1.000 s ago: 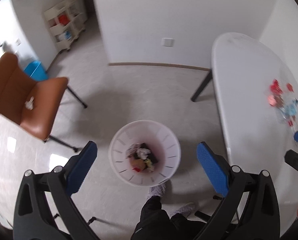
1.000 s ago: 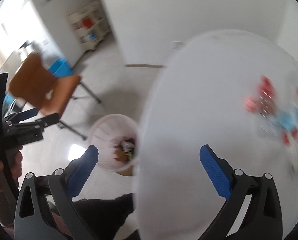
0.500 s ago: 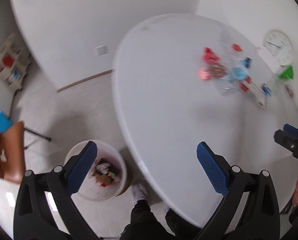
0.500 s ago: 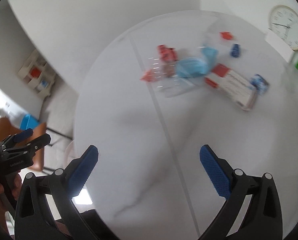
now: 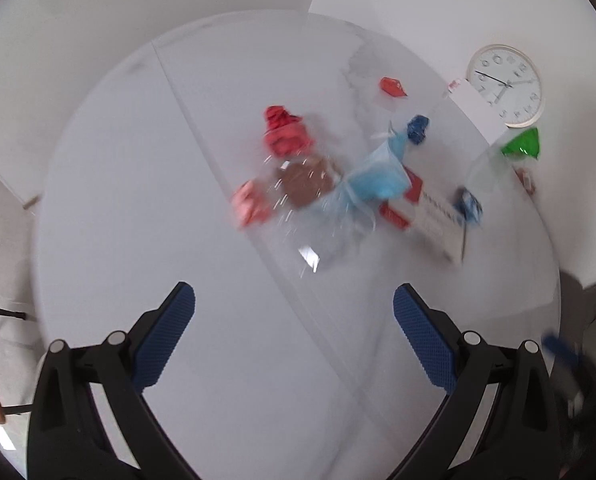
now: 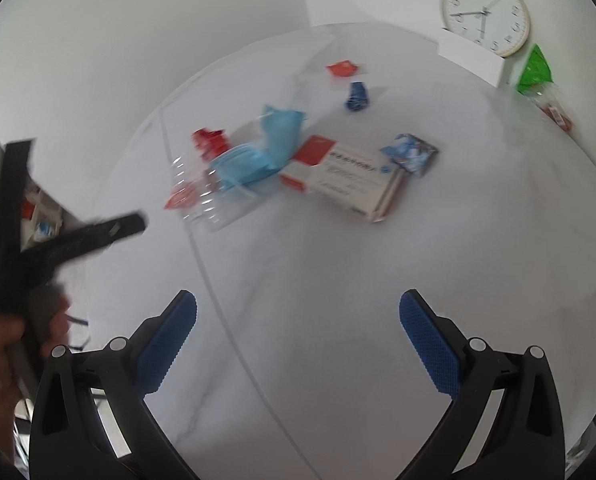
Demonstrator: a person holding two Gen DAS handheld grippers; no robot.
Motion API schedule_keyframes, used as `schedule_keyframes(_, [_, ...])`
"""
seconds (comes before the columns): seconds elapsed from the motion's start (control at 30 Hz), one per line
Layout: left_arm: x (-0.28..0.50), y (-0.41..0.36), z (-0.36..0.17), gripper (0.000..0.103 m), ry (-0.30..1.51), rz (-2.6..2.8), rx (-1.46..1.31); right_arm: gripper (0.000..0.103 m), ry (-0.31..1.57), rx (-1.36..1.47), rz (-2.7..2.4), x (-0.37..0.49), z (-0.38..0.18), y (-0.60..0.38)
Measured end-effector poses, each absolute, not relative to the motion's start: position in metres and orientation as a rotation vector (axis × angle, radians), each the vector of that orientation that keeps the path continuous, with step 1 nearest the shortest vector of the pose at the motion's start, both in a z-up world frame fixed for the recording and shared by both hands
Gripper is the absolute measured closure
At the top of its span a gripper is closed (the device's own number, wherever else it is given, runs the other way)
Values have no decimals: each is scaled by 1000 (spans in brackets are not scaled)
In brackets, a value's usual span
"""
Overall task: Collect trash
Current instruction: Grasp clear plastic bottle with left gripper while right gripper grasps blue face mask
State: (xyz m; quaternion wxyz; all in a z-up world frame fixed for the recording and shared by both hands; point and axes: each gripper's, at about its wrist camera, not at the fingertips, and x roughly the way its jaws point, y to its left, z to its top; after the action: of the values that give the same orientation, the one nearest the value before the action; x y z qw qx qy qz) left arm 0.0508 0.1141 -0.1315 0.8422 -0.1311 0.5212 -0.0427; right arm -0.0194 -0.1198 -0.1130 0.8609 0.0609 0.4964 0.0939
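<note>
We hold both the left gripper (image 5: 293,328) and right gripper (image 6: 298,334) wide open, empty. Trash, including a blue mask (image 6: 257,152), lies at twelve o'clock on the table (image 6: 338,280).

Trash sits scattered across the middle of my white table (image 6: 338,320): a crumpled red wrapper (image 5: 285,132), a brown piece (image 5: 306,184) under blurred clear plastic (image 5: 310,236), and a pink-red scrap (image 5: 249,204) toward the left edge. A blue face mask (image 6: 257,152) lies bunched against a flat white-and-red box (image 6: 346,176), with a blue-patterned packet (image 6: 410,154) touching the box's far right corner. Farther back I see a small dark-blue wrapper (image 6: 357,96) and a red one (image 6: 342,68), well apart from the pile.
</note>
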Motion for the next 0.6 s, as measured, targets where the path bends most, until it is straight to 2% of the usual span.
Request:
schedule_keyframes(0.07, [76, 108, -144, 11, 1130, -75, -285, 2, 1045, 143, 179, -13, -116, -129])
schedule_keyframes(0.13, [100, 103, -159, 21, 1168, -67, -298, 2, 1056, 159, 165, -5, -120, -138])
schedule_keyframes(0.17, [107, 102, -165, 23, 1183, -63, -302, 2, 1063, 165, 162, -1, -123, -141])
schedule_keyframes(0.23, [122, 98, -176, 35, 1205, -55, -299, 2, 1076, 170, 156, 6, -130, -148])
schedule_keyframes(0.6, [117, 99, -164, 37, 1141, -97, -220, 2, 1061, 165, 205, 59, -137, -138])
